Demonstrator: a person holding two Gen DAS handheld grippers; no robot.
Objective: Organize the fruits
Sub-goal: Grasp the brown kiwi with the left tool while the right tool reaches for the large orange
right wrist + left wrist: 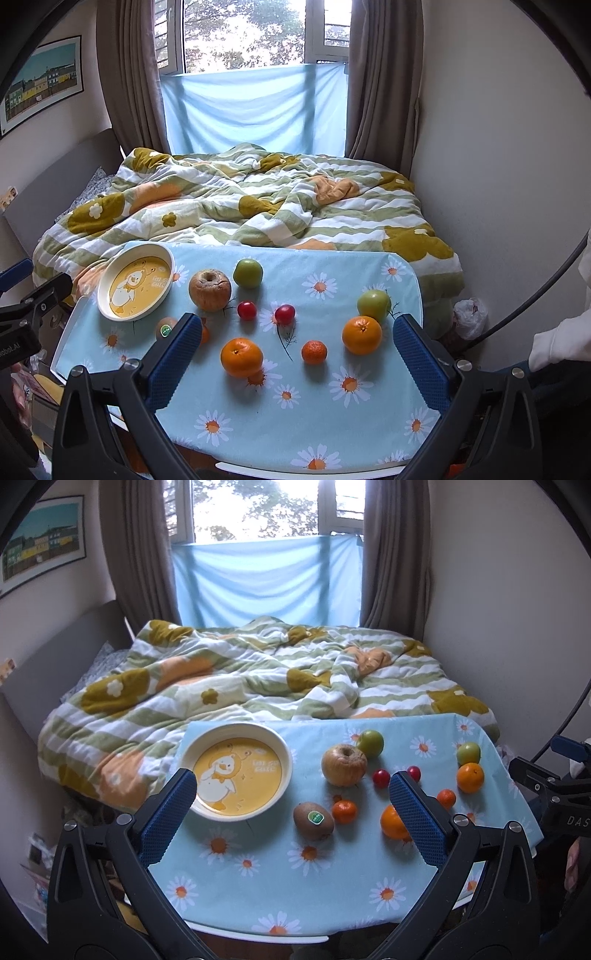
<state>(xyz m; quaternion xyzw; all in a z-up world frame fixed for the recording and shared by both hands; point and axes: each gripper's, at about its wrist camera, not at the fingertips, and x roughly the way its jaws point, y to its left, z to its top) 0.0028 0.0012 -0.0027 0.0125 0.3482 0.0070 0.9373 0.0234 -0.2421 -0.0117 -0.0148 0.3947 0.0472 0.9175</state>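
Note:
A yellow duck plate sits empty at the table's far left. Loose fruit lies on the daisy cloth: a wrinkled apple, a kiwi, two green apples, two red cherry tomatoes, oranges and mandarins. My left gripper is open and empty above the kiwi. My right gripper is open and empty above the oranges.
The small table with a blue daisy cloth stands against a bed with a striped floral quilt. A wall is on the right, and a window with curtains is behind the bed.

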